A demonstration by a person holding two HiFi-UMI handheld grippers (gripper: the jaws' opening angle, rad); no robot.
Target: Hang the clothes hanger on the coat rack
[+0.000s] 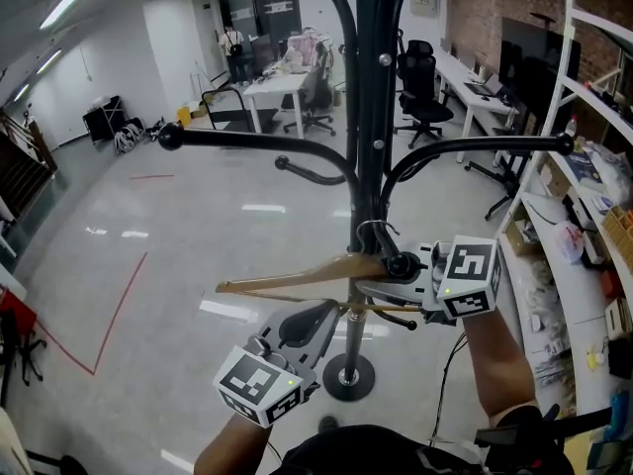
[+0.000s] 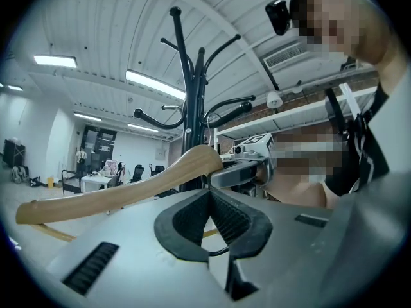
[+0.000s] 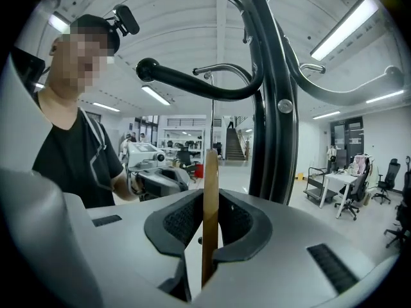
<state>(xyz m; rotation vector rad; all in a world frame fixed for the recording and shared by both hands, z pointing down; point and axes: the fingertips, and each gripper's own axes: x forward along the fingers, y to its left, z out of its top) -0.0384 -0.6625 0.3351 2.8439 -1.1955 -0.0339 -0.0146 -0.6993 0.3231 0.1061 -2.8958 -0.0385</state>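
Observation:
The black coat rack (image 1: 368,117) stands right in front of me, its curved arms spreading left and right. A wooden clothes hanger (image 1: 297,275) lies level beside the pole, its metal hook (image 1: 371,231) close against it. My right gripper (image 1: 371,287) is shut on the hanger's middle; in the right gripper view the hanger (image 3: 209,217) shows edge-on between the pads, with the rack pole (image 3: 273,120) just behind. My left gripper (image 1: 321,317) hangs just below the hanger, shut on nothing. From the left gripper view, the hanger (image 2: 115,194) and the right gripper (image 2: 241,172) sit above its jaws.
The rack's round base (image 1: 348,376) rests on the shiny floor below my hands. White shelving (image 1: 584,226) loaded with small items runs along the right. Desks and office chairs (image 1: 420,92) stand at the back. A red tape line (image 1: 119,310) marks the floor at left.

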